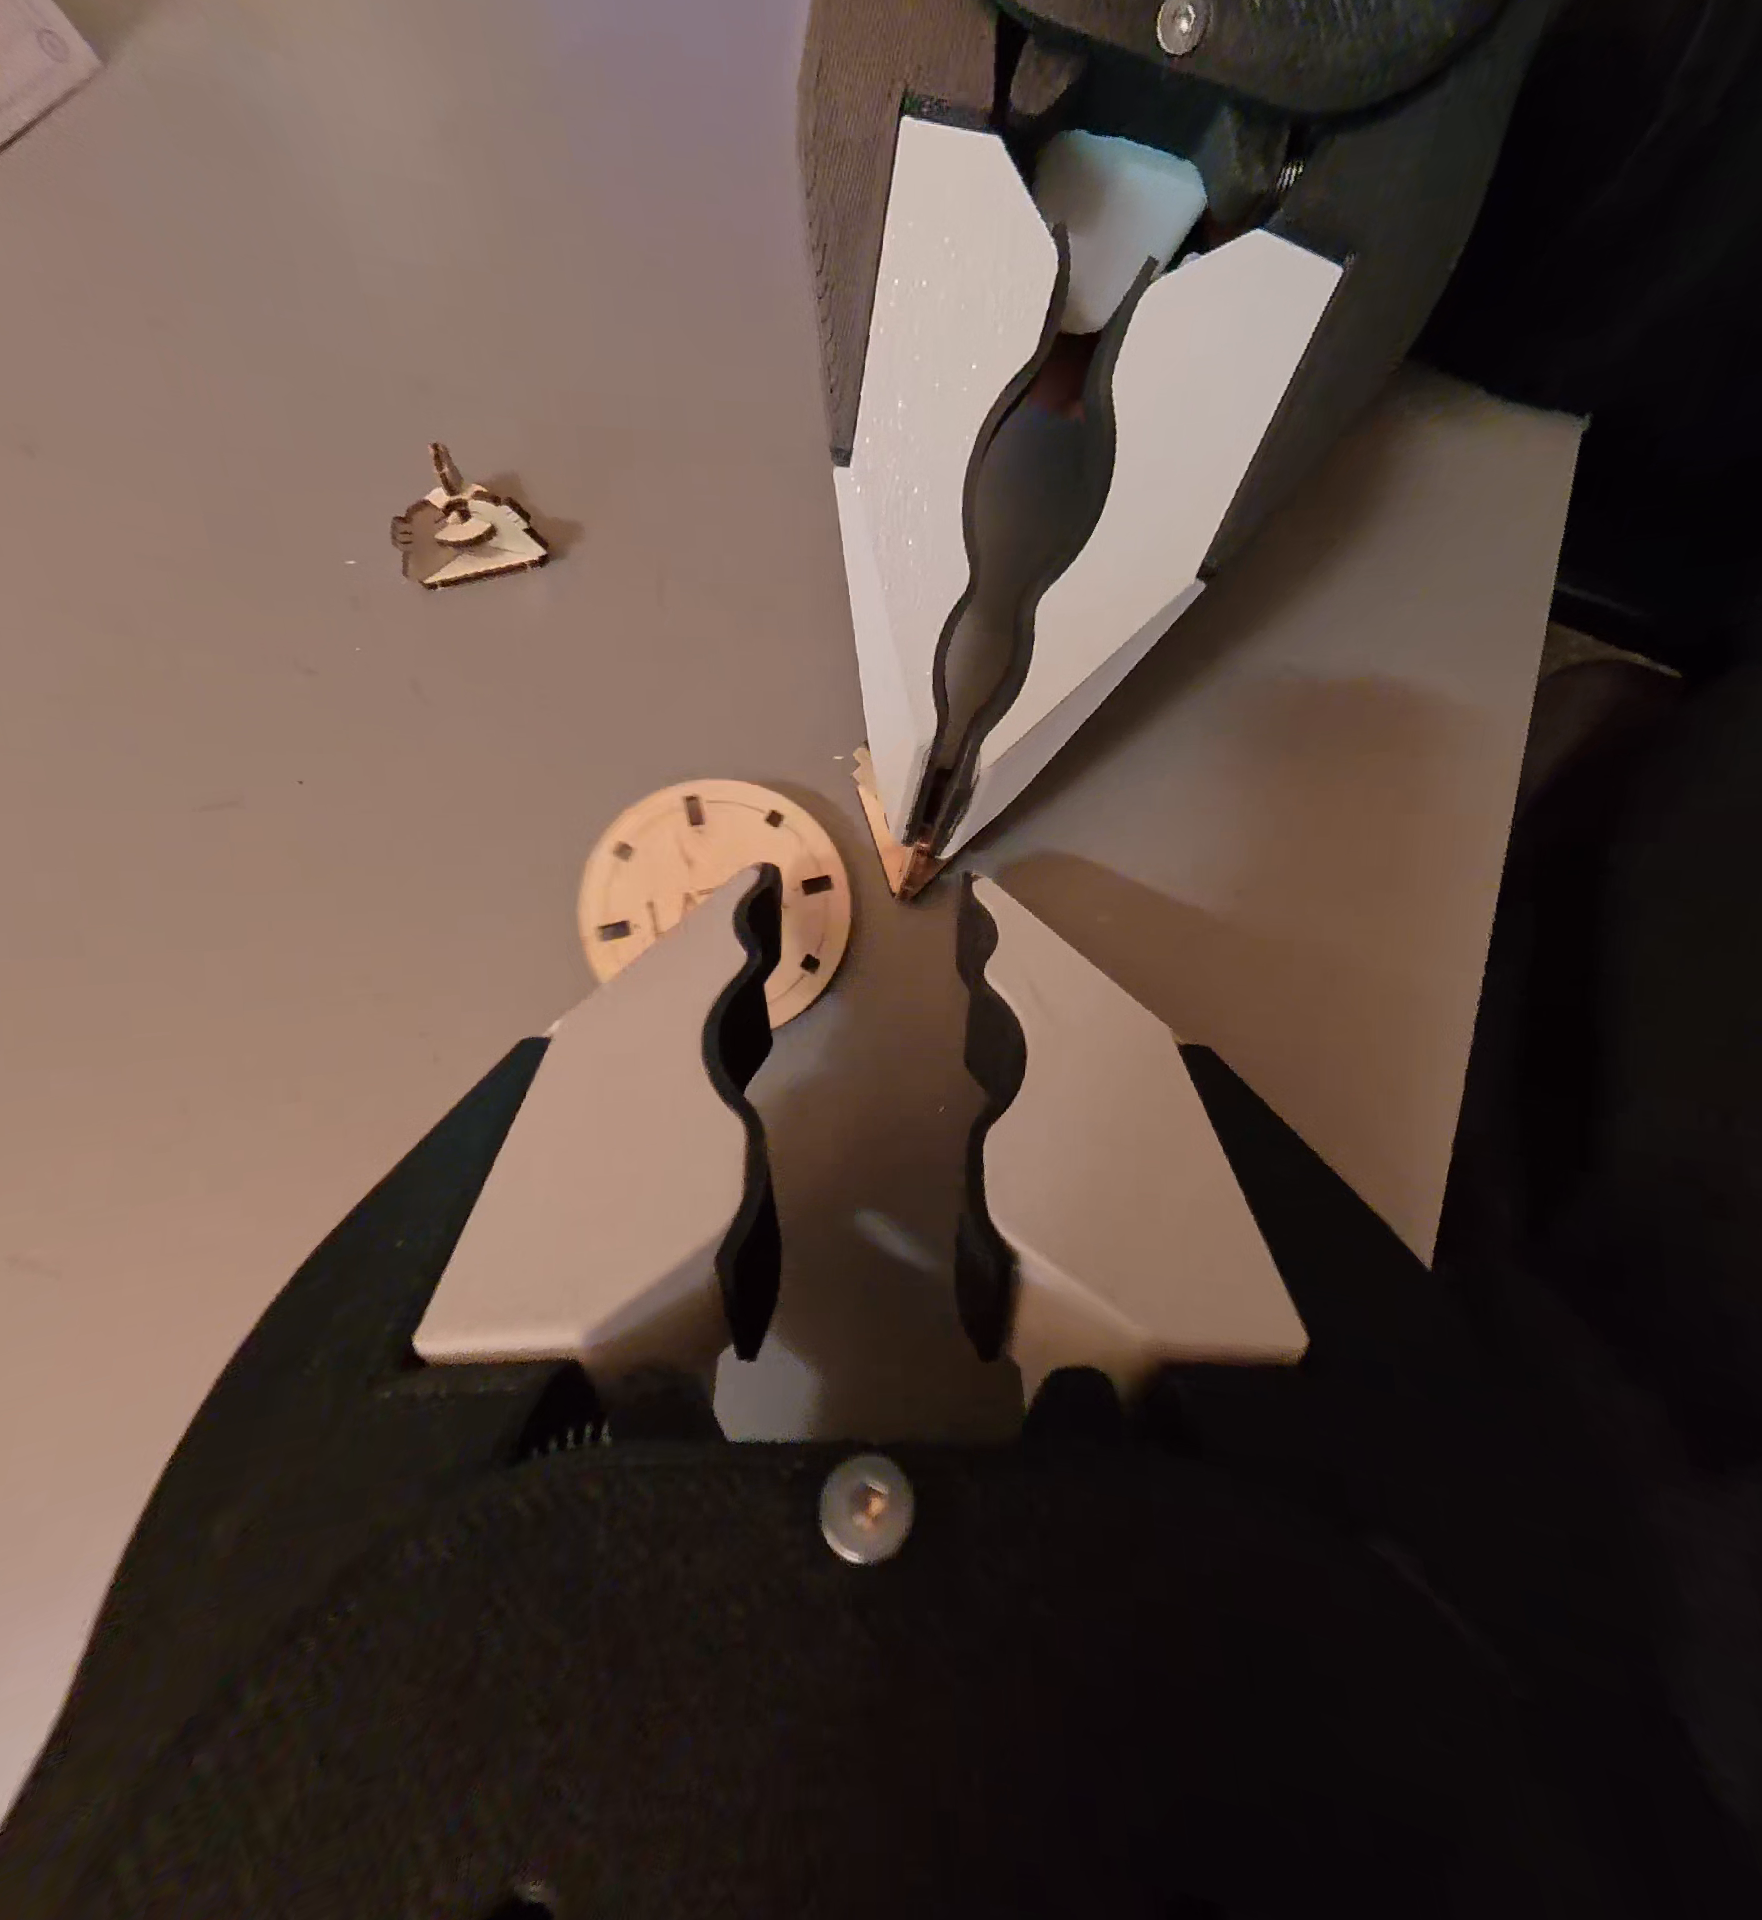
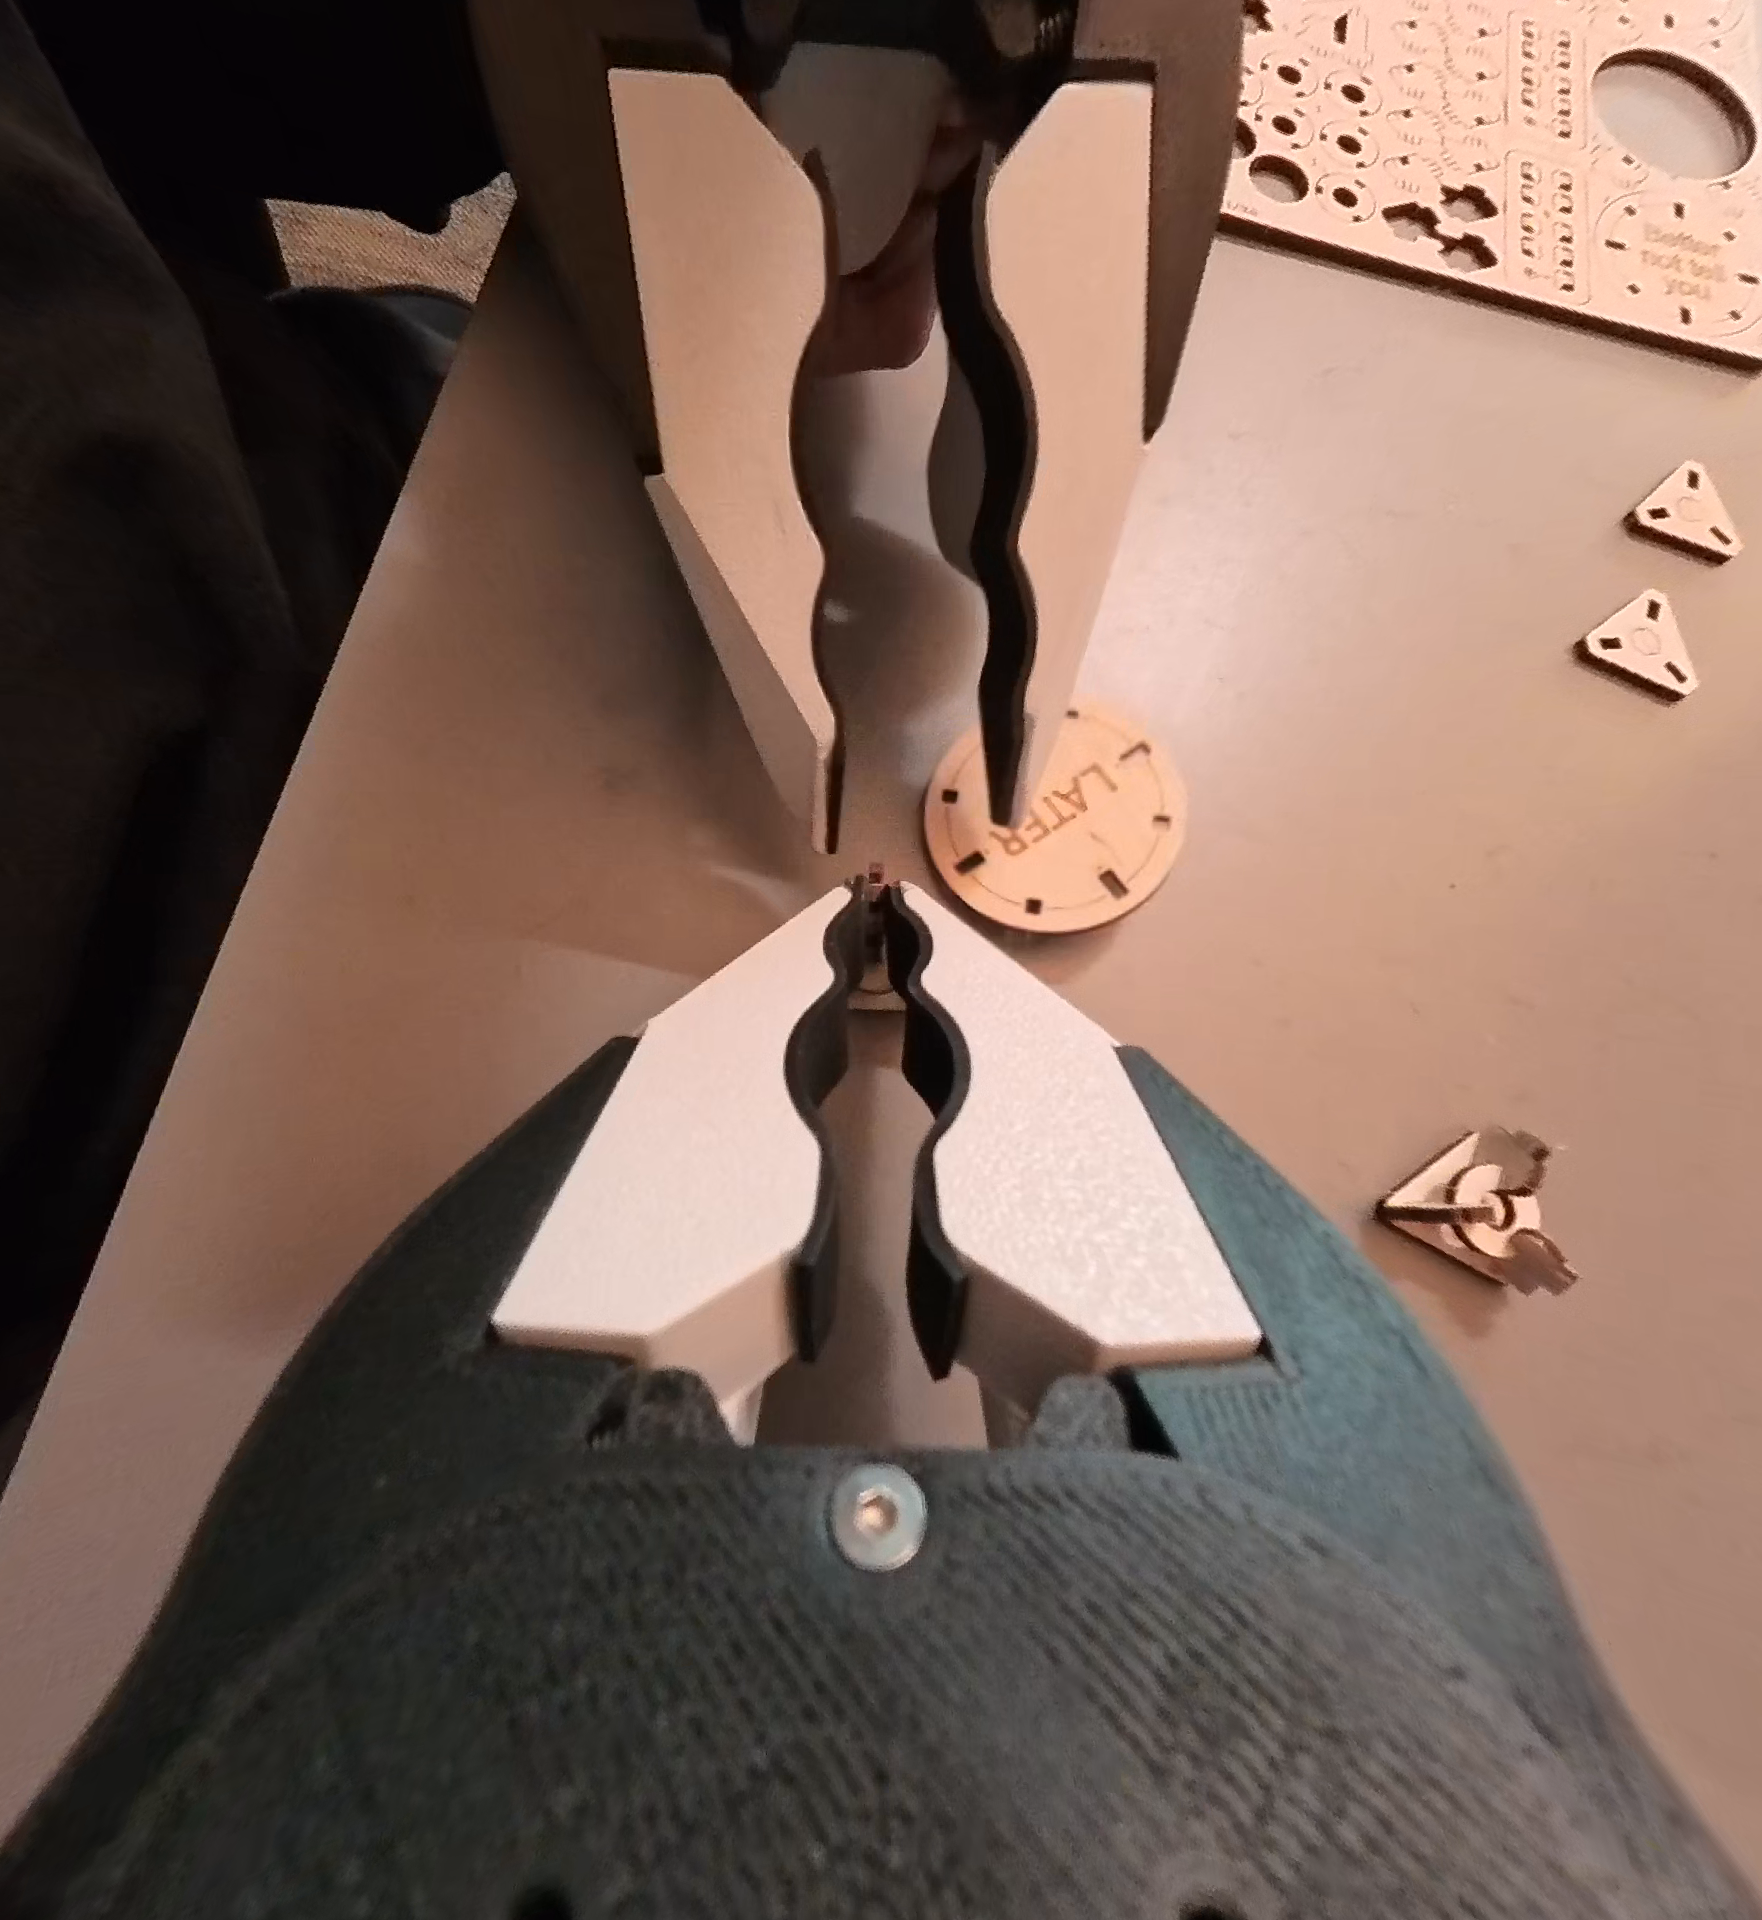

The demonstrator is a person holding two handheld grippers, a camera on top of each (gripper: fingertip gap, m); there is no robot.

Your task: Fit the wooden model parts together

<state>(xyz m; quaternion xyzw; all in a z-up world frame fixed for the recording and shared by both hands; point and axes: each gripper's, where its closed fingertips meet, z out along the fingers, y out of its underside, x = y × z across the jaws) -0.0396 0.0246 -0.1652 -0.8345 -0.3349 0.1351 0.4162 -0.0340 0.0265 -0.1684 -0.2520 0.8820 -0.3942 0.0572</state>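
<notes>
My right gripper (image 2: 872, 899) is shut on a small thin wooden piece (image 2: 874, 875), holding it on edge just above the grey table (image 2: 1376, 935). In the left wrist view, this gripper (image 1: 944, 831) comes down from above with the piece (image 1: 903, 857) sticking out of its tips. My left gripper (image 1: 869, 883) is open and holds nothing. Its tips face the piece from the opposite side, a little apart from it. One of its fingers hangs over a round wooden disc (image 1: 648, 883) with small slots, lying flat on the table. The right wrist view shows the disc (image 2: 1095, 842) and the open left gripper (image 2: 915, 824).
A partly assembled triangular wooden part (image 1: 466, 530) lies farther off, also in the right wrist view (image 2: 1469, 1210). Two flat wooden triangles (image 2: 1682, 514) (image 2: 1641, 644) and a cut-out wooden sheet (image 2: 1583, 177) lie beyond. The table edge (image 1: 1500, 831) runs close by the grippers. My left and right fingertips are right by each other.
</notes>
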